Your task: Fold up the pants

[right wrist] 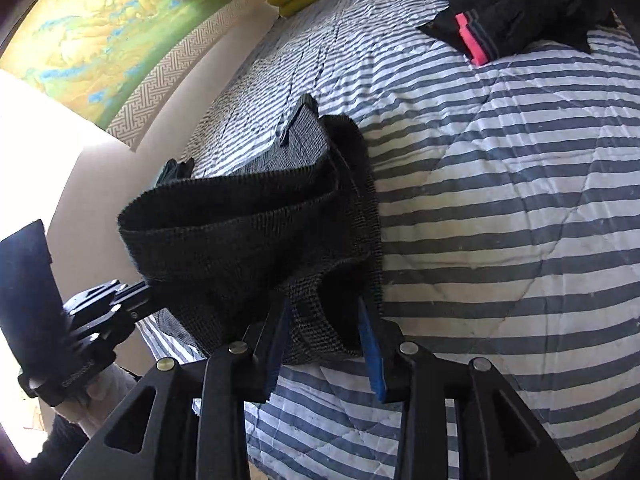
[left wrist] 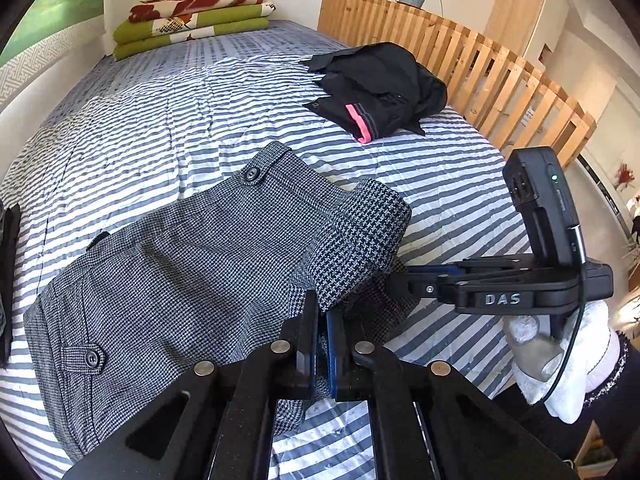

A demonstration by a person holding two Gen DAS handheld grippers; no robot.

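Far left, a dark item lies at the edge of the striped bed cover; the grey houndstooth pants sprawl across the near part of the bed, waistband towards the folded blankets, hems doubled back over the seat; the left gripper has its fingers pressed together on a pinch of that cloth; the right gripper stands with fingers apart, a fold of the hem lying between the blue pads, whether they press on it I cannot tell; further right a heap of black clothing with a pink stripe sits clear of the pants; bare striped cover lies between them; a wooden slatted rail closes the bed's right edge.
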